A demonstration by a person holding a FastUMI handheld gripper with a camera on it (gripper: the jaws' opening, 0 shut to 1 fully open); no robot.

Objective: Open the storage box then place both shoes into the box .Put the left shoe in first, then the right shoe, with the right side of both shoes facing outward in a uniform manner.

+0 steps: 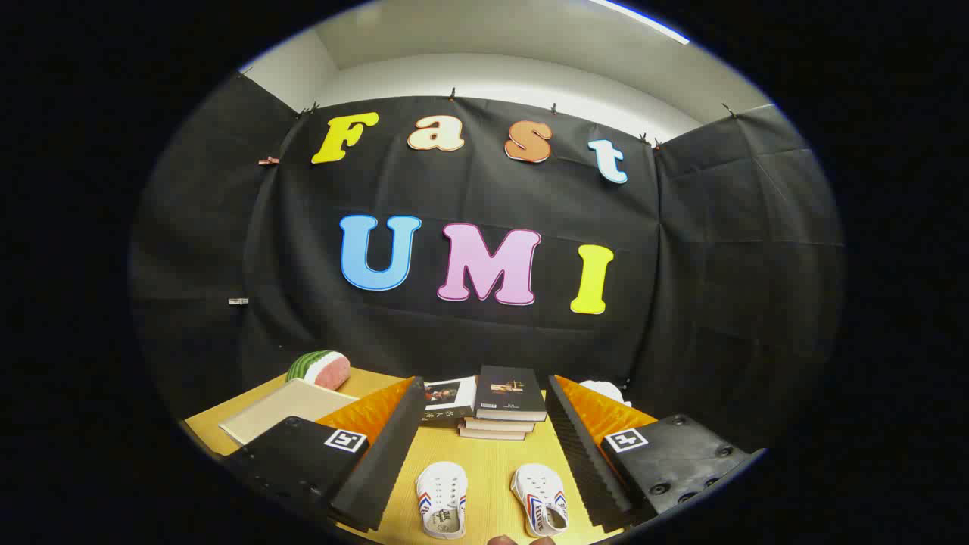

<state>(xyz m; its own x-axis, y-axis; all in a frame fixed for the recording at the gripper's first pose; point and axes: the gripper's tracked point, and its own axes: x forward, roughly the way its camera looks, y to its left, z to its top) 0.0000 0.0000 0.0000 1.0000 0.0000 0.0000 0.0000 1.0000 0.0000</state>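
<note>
two small white canvas shoes stand side by side on the wooden table [492, 465], soles down, toes pointing toward the stack of books [501, 412] and heels away from it. the left shoe [441, 498] has red and blue stripes on its side and a printed insole showing. the right shoe [540, 499] sits just beside it, slightly apart, angled a little outward, with the same stripes. both lie nearer than the books.
</note>
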